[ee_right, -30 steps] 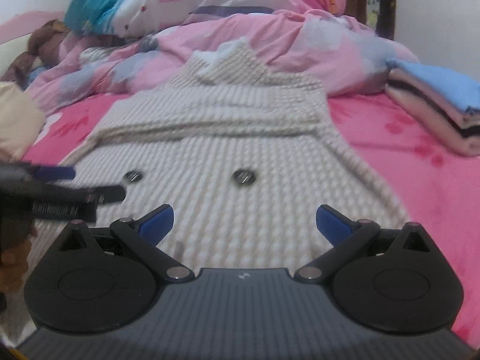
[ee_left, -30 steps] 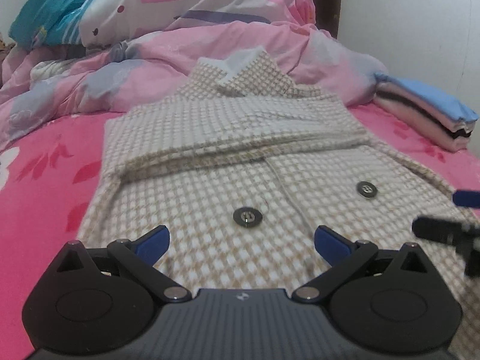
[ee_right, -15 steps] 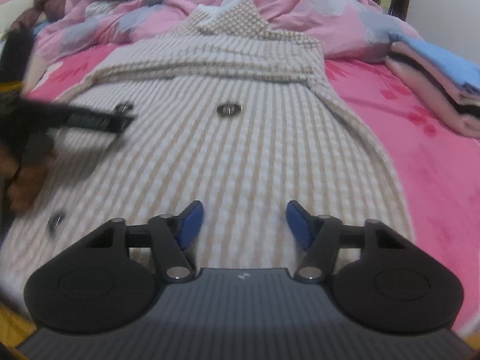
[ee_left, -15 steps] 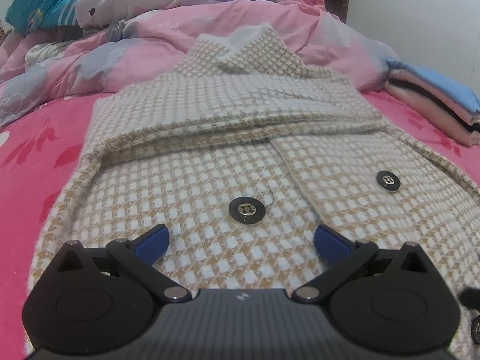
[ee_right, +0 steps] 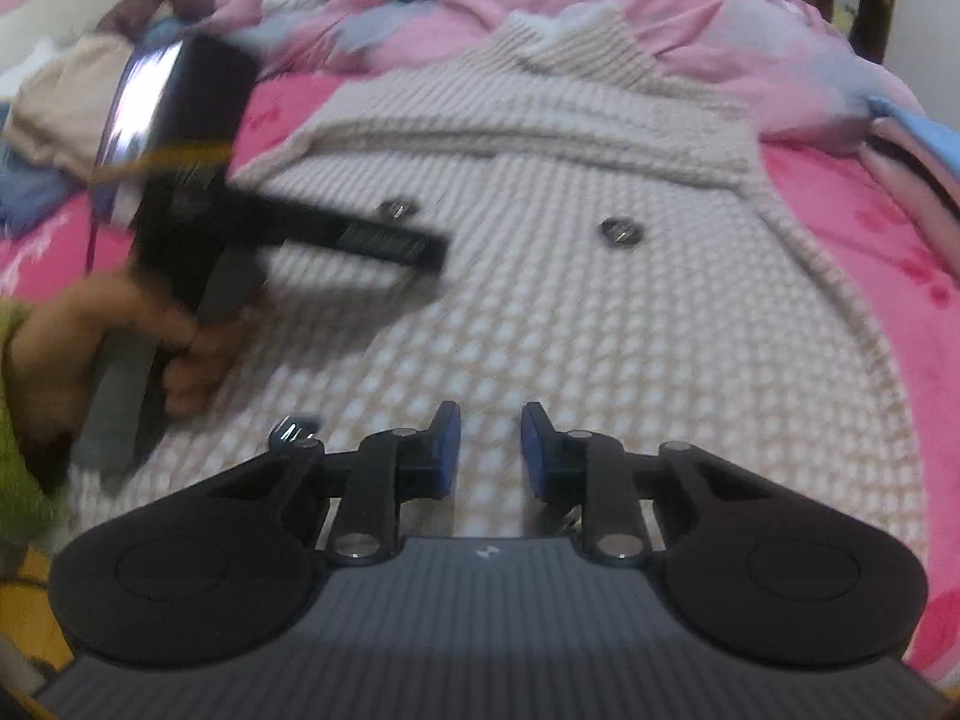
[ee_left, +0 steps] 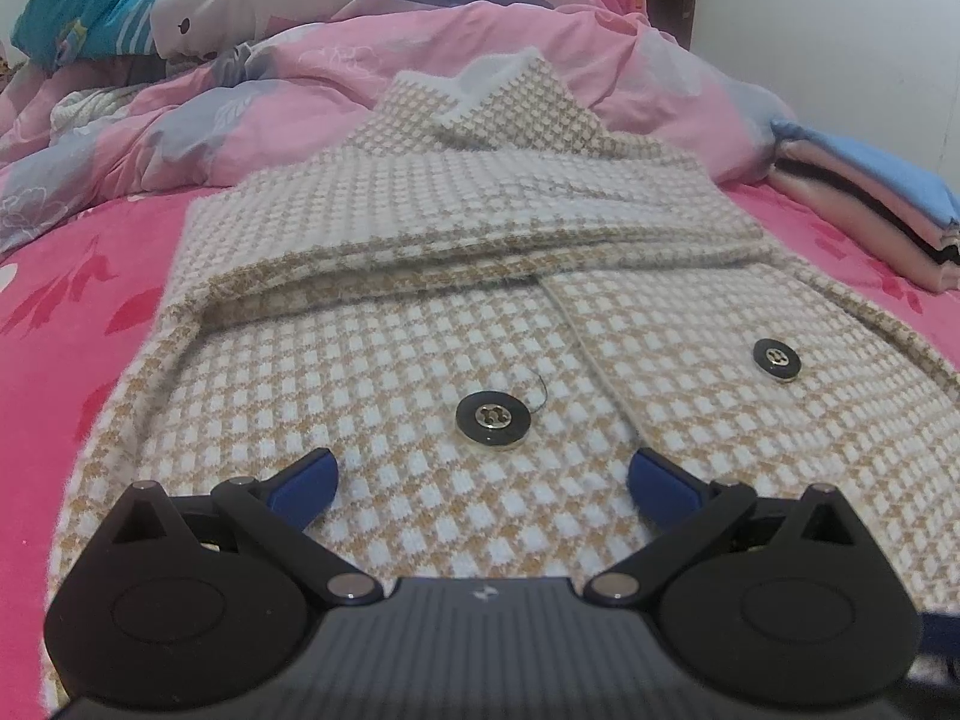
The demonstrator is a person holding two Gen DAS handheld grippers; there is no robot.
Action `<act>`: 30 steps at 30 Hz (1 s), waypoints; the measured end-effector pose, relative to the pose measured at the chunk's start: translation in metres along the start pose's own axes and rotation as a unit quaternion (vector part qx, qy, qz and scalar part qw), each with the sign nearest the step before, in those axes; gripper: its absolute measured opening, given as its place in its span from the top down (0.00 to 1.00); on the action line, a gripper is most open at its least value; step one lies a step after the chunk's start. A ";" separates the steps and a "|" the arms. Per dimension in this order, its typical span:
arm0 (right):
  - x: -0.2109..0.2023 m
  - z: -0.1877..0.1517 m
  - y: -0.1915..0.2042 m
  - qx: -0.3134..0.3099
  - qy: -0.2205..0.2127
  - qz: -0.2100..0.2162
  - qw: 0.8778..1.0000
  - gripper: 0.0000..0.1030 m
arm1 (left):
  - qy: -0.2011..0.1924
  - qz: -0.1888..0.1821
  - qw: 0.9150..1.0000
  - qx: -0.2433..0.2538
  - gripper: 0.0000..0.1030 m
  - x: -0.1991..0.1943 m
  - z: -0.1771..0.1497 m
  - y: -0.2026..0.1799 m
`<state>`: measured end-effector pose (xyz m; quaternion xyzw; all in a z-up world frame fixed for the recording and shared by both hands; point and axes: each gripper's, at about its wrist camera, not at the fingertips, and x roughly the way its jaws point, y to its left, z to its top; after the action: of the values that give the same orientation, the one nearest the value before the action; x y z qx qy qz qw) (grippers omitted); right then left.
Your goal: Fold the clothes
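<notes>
Right gripper [ee_right: 491, 450] sits at the near hem of the checked jacket [ee_left: 420, 324], jaws just been closing, now a narrow gap over the fabric; can't tell if the pads pinch cloth. Left gripper [ee_left: 480, 480] is wide open over the near left part of the hem, gripping nothing. The jacket lies flat on the pink bed [ee_left: 66, 312], hem at the near edge, sleeves folded across mid-body, collar toward the quilt [ee_left: 252, 90] at the far end. Looks like thick, soft knit (heavyish, limp, will sag). I'd pinch the hem corners, clear of the metal buttons [ee_left: 493, 420]. Folded stack [ee_left: 870, 198] sits at the bed's far right.
</notes>
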<state>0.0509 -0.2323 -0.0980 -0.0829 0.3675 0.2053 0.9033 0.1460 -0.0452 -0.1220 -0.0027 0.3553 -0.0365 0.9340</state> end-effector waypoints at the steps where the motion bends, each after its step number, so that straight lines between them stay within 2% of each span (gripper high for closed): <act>1: -0.003 -0.004 0.004 -0.008 -0.002 -0.003 1.000 0.79 | 0.000 0.000 1.000 0.000 0.00 0.000 0.000 0.000; 6: -0.022 -0.016 0.008 -0.004 0.000 0.014 1.000 0.79 | -0.001 0.002 1.000 0.002 0.00 0.000 -0.001 -0.001; 10: -0.035 -0.020 0.011 0.010 -0.014 0.035 0.999 0.80 | -0.003 0.003 1.000 0.003 0.00 0.001 -0.001 -0.001; 13: -0.033 -0.026 0.019 0.018 -0.008 0.057 0.998 0.80 | -0.004 0.003 1.000 0.003 0.00 0.001 -0.001 -0.001; 17: -0.037 -0.036 0.034 0.005 -0.007 0.062 0.998 0.79 | -0.006 0.003 1.000 0.003 0.00 0.001 -0.002 -0.001; 24: -0.054 -0.051 0.036 0.032 0.000 0.092 0.995 0.78 | -0.008 0.004 1.000 0.003 0.00 0.002 -0.003 -0.001; 30: -0.072 -0.066 0.030 0.081 -0.007 0.102 0.992 0.78 | -0.011 0.002 1.000 0.003 0.00 0.001 -0.004 0.000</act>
<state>-0.0501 -0.2477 -0.0945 0.0295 0.3831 0.2664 0.8840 0.1446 -0.0452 -0.1258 0.0000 0.3451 -0.0356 0.9379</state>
